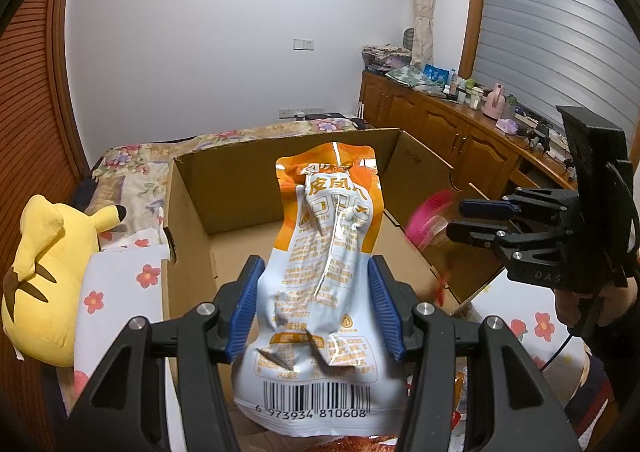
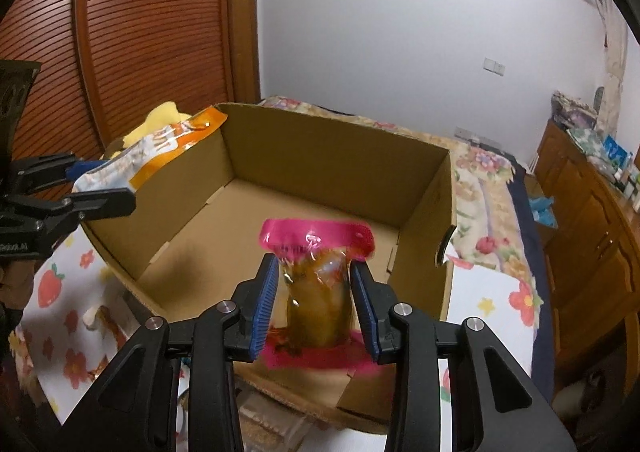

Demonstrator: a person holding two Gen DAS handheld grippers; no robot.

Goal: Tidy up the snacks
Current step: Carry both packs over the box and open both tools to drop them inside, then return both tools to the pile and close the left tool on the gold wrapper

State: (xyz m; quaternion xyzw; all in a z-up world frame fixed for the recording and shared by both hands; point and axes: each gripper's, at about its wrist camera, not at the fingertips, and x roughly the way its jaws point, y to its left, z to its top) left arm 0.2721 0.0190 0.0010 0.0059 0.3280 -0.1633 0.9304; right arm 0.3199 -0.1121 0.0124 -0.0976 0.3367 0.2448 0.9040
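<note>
We are holding the orange pouch in the left claw and the pink pouch in the right claw, center frame, above the empty box. Letting go early could be dropping them outside its near wall.

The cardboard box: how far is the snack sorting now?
Nothing looks done yet: the cardboard box shows only bare floor. In hand: the left gripper holds an orange and white packet, the right gripper a pink packet. Left: putting both inside.
</note>
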